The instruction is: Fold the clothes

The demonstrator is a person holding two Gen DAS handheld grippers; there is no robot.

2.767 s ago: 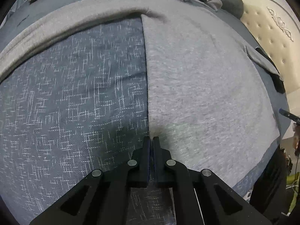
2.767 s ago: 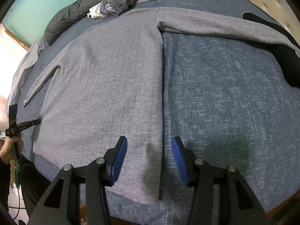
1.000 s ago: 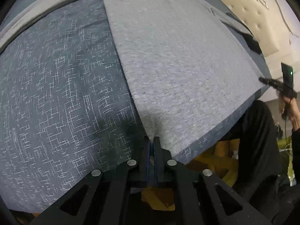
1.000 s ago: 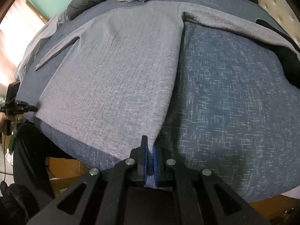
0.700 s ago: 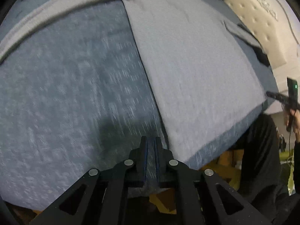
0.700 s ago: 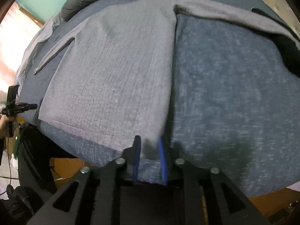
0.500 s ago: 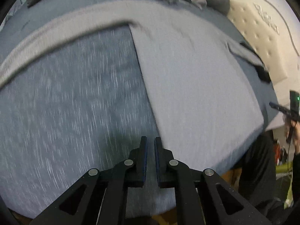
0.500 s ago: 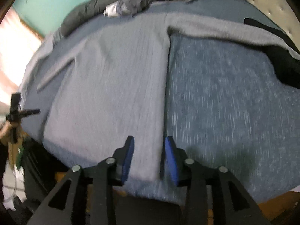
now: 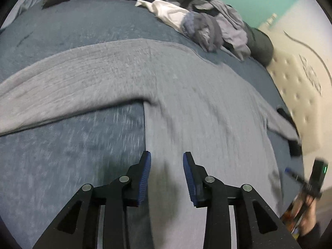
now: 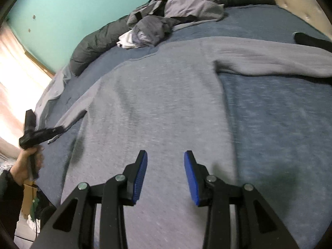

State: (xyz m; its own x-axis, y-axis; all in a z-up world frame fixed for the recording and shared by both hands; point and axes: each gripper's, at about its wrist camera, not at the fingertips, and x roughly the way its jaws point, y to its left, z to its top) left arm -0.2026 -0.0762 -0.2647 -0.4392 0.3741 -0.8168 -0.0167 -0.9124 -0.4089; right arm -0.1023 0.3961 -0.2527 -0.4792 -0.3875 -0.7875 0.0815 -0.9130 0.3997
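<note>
Both grippers agape, empty, above sweater

Teal wall across top of frame; cream tufted headboard at right; blue bedspread below; bright window light at left

This is a bedroom in a home. A wide bed with a blue patterned cover fills both views, and a cream tufted headboard stands along one edge. A dark rolled duvet lies along the far edge against a teal painted wall, beside a loose heap of clothes. A grey long-sleeved top is spread flat on the cover.
</note>
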